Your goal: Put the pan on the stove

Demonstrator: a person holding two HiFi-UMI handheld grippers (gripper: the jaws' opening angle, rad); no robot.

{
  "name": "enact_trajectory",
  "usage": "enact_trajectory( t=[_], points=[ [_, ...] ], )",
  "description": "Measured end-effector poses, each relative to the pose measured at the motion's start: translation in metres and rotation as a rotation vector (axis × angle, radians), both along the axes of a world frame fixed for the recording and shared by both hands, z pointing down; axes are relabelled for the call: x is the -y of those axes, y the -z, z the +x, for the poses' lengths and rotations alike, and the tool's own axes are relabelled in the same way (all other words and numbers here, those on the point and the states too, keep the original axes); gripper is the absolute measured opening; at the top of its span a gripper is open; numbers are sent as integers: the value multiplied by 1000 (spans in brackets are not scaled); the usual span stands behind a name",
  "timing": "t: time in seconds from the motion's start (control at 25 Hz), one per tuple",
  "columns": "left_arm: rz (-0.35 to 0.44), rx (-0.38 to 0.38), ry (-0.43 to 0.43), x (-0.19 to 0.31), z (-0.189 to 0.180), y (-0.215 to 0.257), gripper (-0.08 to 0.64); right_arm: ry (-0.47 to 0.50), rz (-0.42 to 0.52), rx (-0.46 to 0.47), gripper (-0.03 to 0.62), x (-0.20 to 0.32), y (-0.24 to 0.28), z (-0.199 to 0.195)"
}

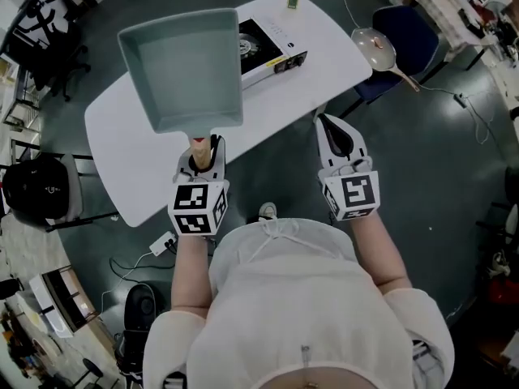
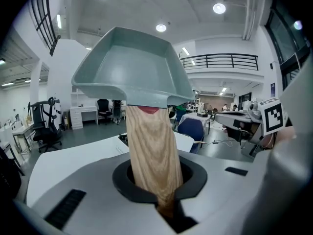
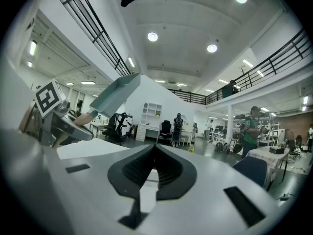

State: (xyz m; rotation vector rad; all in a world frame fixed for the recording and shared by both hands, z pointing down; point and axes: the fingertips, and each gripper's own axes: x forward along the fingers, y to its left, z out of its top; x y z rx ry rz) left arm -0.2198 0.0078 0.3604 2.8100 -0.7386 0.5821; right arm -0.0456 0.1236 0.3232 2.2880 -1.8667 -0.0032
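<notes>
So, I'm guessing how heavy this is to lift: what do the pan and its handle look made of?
Pan: probably coated metal with a matte grey-green finish. Its thin walls are evenly coloured with only soft glare, though plastic can't be ruled out.
Handle: wood, apparently unvarnished. It is pale tan with grain streaks running along its length.

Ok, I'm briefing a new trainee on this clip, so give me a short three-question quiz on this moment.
1. True or false: the left hand-held gripper is shut on the pan's wooden handle.
2. Relative to the stove, the pan is: A) set down on it; B) held up in the air, not yet on it; C) tucked beneath it.
3. Fill in: the right hand-held gripper is shut and holds ____.
Key: 1 true; 2 B; 3 nothing.
</notes>
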Motion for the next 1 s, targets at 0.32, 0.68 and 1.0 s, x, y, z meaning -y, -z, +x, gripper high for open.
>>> enact_trajectory(
  t=[0.32, 0.68, 1.0],
  points=[
    [-23, 50, 25, 48, 27, -26, 44, 53, 10, 27, 3, 76, -15, 33],
    [-15, 100, 122, 87, 77, -41, 44, 206, 35, 28, 3, 151, -23, 80],
    [-48, 187, 272, 108, 147, -63, 44, 414, 28, 27, 5, 217, -25, 142]
  ],
)
